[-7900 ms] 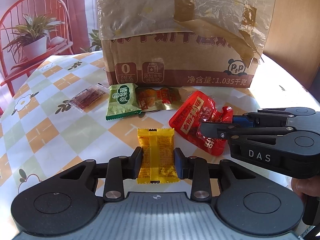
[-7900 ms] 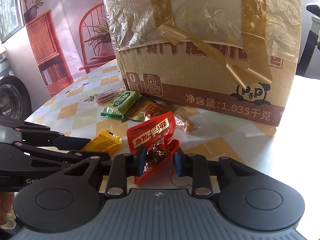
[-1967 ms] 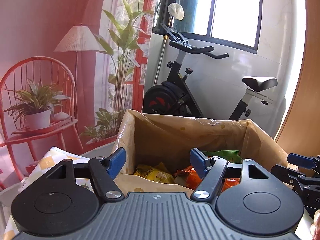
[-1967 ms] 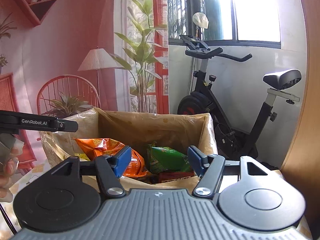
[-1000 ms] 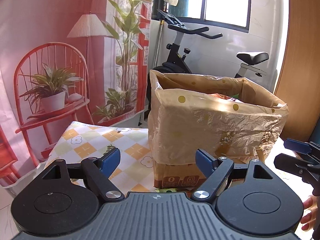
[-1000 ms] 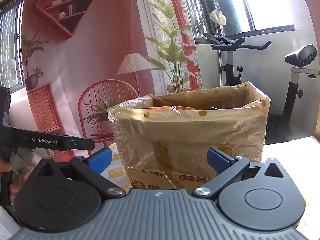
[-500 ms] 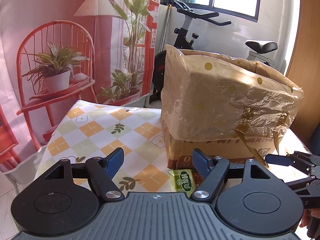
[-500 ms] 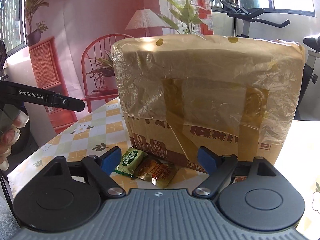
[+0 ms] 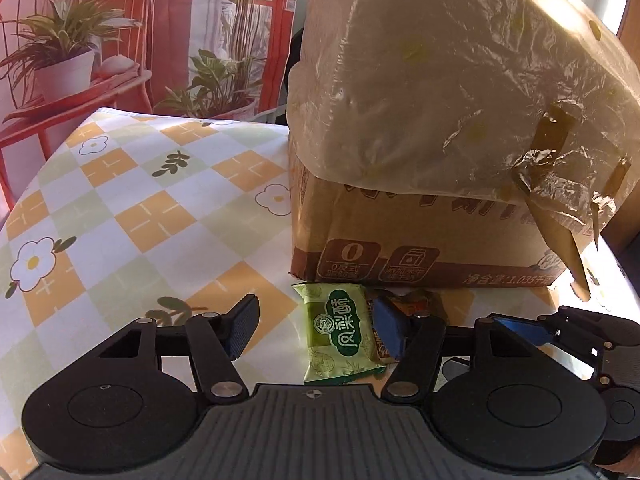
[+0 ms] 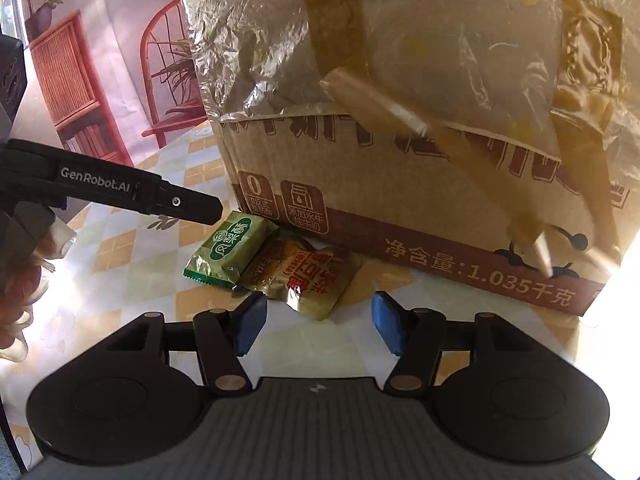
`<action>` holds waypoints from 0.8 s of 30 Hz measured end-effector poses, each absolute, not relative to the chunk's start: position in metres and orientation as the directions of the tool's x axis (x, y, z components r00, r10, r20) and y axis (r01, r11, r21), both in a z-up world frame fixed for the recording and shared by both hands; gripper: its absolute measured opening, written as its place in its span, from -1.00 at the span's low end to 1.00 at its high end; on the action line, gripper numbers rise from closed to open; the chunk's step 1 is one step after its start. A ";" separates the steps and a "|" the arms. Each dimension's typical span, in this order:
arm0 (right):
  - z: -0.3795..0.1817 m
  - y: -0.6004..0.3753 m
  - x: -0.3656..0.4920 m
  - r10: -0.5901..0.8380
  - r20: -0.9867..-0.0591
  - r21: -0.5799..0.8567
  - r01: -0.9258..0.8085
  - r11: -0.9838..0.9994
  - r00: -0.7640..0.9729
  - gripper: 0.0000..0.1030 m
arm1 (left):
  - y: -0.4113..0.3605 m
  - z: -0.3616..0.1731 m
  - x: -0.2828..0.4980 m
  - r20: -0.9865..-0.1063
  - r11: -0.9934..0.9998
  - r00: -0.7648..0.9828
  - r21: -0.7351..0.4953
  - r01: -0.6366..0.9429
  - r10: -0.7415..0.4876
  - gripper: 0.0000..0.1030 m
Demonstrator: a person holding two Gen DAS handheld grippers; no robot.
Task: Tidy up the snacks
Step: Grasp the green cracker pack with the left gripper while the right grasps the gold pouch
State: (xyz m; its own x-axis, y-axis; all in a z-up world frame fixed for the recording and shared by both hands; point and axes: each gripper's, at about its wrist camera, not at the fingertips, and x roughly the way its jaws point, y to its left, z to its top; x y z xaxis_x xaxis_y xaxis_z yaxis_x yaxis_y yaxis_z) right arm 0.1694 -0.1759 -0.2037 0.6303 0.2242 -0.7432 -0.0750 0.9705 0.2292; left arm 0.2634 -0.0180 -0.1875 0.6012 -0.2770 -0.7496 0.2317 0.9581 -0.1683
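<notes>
Two snacks remain on the checked tablecloth [image 9: 132,216], both lying close against the front of the cardboard box [image 9: 400,256]. A second ago both grippers were held high, looking at the lined box from above its rim; now they have come down to the table, so I judge that the last drop is finished and the next pick is starting.

On the left, the left gripper [image 9: 316,334] is wide open and low over the green packet [image 9: 340,334]. The packet sits between its fingers, nearer to the right one, and no pad touches it yet. Just right of it, the gold-brown packet [image 10: 304,276] touches the green one and seems to lie partly under its edge. The right gripper [image 10: 316,326] is also open and empty, and this packet is just ahead of its fingertips, not yet between them.

Each view gives something different. In the left wrist view the right finger of that gripper hides most of the gold-brown packet, so only a small piece is seen. The right wrist view shows both packets whole and how they overlap, and also the box front with its brown tape [image 10: 440,136] over the plastic liner [image 10: 460,40]. What is inside the box neither view shows now.
</notes>
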 end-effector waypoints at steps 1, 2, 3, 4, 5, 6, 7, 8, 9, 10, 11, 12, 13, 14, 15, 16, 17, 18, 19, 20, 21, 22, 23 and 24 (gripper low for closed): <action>-0.204 -0.176 0.170 0.220 -0.744 0.223 -0.076 0.972 0.631 0.16 | -0.022 -0.192 0.266 -0.756 0.958 0.593 -0.169 0.232 -0.277 0.19; -0.204 -0.176 0.171 0.219 -0.744 0.218 -0.081 0.973 0.632 0.13 | -0.024 -0.196 0.268 -0.766 0.958 0.581 -0.168 0.233 -0.275 0.19; -0.205 -0.177 0.172 0.219 -0.744 0.213 -0.087 0.973 0.632 0.08 | -0.027 -0.201 0.271 -0.776 0.959 0.570 -0.168 0.228 -0.271 0.14; -0.205 -0.176 0.173 0.218 -0.744 0.206 -0.094 0.974 0.632 0.05 | -0.027 -0.204 0.272 -0.779 0.959 0.564 -0.174 0.225 -0.274 0.12; -0.205 -0.177 0.174 0.218 -0.744 0.202 -0.098 0.974 0.632 -0.02 | -0.027 -0.205 0.273 -0.775 0.959 0.569 -0.174 0.224 -0.274 0.05; -0.205 -0.177 0.175 0.220 -0.743 0.203 -0.101 0.974 0.633 -0.09 | -0.029 -0.205 0.272 -0.772 0.958 0.574 -0.168 0.231 -0.274 -0.12; -0.206 -0.177 0.176 0.225 -0.740 0.206 -0.105 0.973 0.634 -0.12 | -0.031 -0.205 0.271 -0.771 0.958 0.575 -0.163 0.238 -0.274 -0.19; -0.206 -0.177 0.177 0.227 -0.740 0.207 -0.107 0.973 0.634 -0.17 | -0.033 -0.205 0.270 -0.773 0.957 0.572 -0.158 0.245 -0.274 -0.21; -0.207 -0.177 0.178 0.229 -0.740 0.209 -0.108 0.972 0.632 -0.17 | -0.036 -0.204 0.270 -0.773 0.953 0.568 -0.162 0.255 -0.283 -0.21; -0.209 -0.178 0.179 0.232 -0.744 0.213 -0.107 0.971 0.627 -0.17 | -0.038 -0.204 0.268 -0.771 0.948 0.563 -0.169 0.269 -0.297 -0.21; -0.210 -0.179 0.179 0.236 -0.746 0.219 -0.105 0.970 0.623 -0.17 | -0.040 -0.204 0.267 -0.770 0.944 0.559 -0.173 0.281 -0.308 -0.21; -0.211 -0.180 0.178 0.241 -0.747 0.229 -0.101 0.968 0.619 -0.17 | -0.044 -0.204 0.265 -0.770 0.938 0.552 -0.175 0.299 -0.320 -0.21; -0.212 -0.182 0.177 0.248 -0.746 0.242 -0.096 0.966 0.618 -0.17 | -0.049 -0.204 0.262 -0.770 0.934 0.548 -0.174 0.314 -0.327 -0.21; -0.212 -0.183 0.175 0.252 -0.743 0.249 -0.093 0.964 0.620 -0.18 | -0.053 -0.205 0.260 -0.770 0.929 0.544 -0.170 0.329 -0.334 -0.21; -0.211 -0.186 0.173 0.256 -0.743 0.256 -0.090 0.962 0.619 -0.18 | -0.059 -0.205 0.257 -0.771 0.923 0.539 -0.164 0.348 -0.340 -0.21; -0.211 -0.188 0.171 0.260 -0.742 0.264 -0.087 0.960 0.617 -0.18 | -0.065 -0.206 0.254 -0.771 0.918 0.534 -0.162 0.363 -0.347 -0.21; -0.211 -0.191 0.169 0.264 -0.742 0.270 -0.085 0.959 0.616 -0.18 | -0.069 -0.207 0.253 -0.771 0.914 0.530 -0.163 0.371 -0.352 -0.21; -0.210 -0.192 0.167 0.263 -0.743 0.271 -0.082 0.959 0.615 -0.18 | -0.074 -0.207 0.250 -0.771 0.909 0.524 -0.167 0.381 -0.362 -0.21; -0.209 -0.195 0.165 0.258 -0.745 0.269 -0.077 0.960 0.615 -0.17 | -0.078 -0.207 0.248 -0.770 0.904 0.518 -0.175 0.391 -0.373 -0.21; -0.208 -0.198 0.161 0.256 -0.746 0.271 -0.071 0.960 0.615 -0.18 | -0.082 -0.207 0.246 -0.768 0.896 0.509 -0.188 0.401 -0.389 -0.21; -0.208 -0.202 0.158 0.258 -0.746 0.278 -0.066 0.958 0.614 -0.18 | -0.086 -0.207 0.244 -0.768 0.890 0.500 -0.196 0.413 -0.401 -0.22; -0.207 -0.204 0.155 0.266 -0.745 0.288 -0.064 0.955 0.611 -0.19 | -0.090 -0.206 0.241 -0.770 0.887 0.499 -0.185 0.423 -0.398 -0.22; -0.205 -0.206 0.153 0.272 -0.747 0.292 -0.067 0.954 0.606 -0.22 | -0.094 -0.206 0.238 -0.773 0.888 0.503 -0.164 0.429 -0.386 -0.22; -0.204 -0.207 0.152 0.272 -0.749 0.290 -0.071 0.955 0.603 -0.22 | -0.094 -0.206 0.235 -0.776 0.892 0.510 -0.147 0.427 -0.372 -0.22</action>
